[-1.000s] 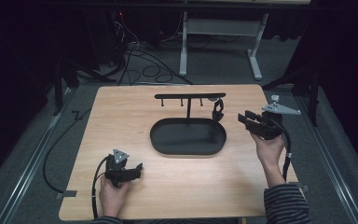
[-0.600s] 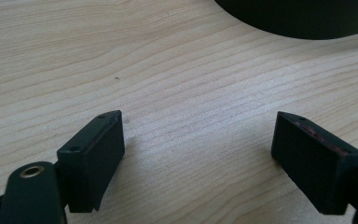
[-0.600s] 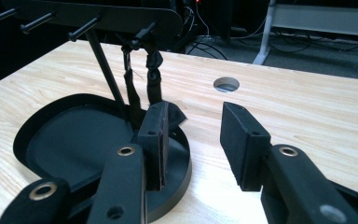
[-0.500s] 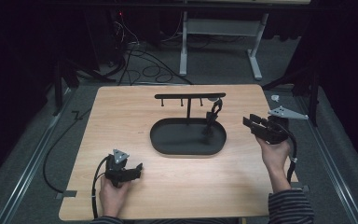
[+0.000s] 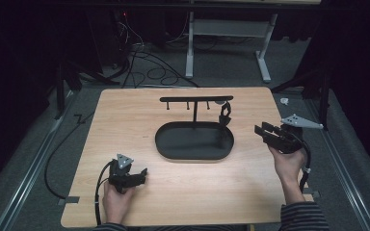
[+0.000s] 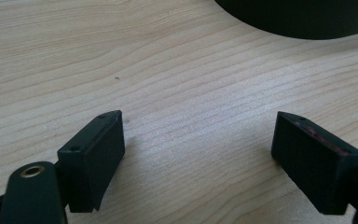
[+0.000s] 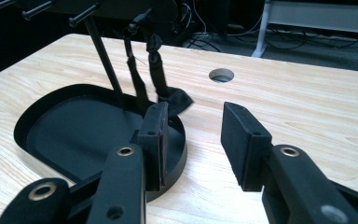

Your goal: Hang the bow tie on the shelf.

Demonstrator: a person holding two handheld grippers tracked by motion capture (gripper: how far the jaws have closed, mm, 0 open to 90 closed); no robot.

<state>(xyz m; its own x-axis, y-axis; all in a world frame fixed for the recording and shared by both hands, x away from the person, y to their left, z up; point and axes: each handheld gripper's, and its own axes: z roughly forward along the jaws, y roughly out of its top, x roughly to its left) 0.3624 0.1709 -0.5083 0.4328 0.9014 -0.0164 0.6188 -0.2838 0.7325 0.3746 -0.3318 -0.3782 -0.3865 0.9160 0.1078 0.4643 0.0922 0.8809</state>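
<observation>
A light wooden table [image 5: 183, 192] fills the middle of the high view, with dark floor and cables beyond its far edge. At the table's centre lies a black oval tray [image 5: 194, 142], and from the tray's far side rises a thin black stand [image 5: 195, 100] with a crossbar and short pegs. A small black strap [image 5: 225, 114] hangs from the peg at the bar's right end, dangling just above the tray's far right rim.

The right gripper view brings this close: the strap [image 7: 154, 74] is knotted near the top and its lower end flares out beside the tray's rim [image 7: 25, 119] — detail the high view leaves as a dark smudge. It also shows a round hole [image 7: 221, 74] in the tabletop, far behind the jaws. The left gripper view shows bare wood grain and a slice of the tray's edge [image 6: 298, 18] at the far right.

The right gripper [image 5: 265, 132] is held off the table by a raised hand at the right edge, jaws pointing left toward the tray — about half open, nothing between them. The left gripper [image 5: 142, 174] rests low near the table's near left, jaws spread wide and empty.

Compared with a second ago, the right gripper has drawn back to the right, away from the strap; the left gripper has stayed put.
</observation>
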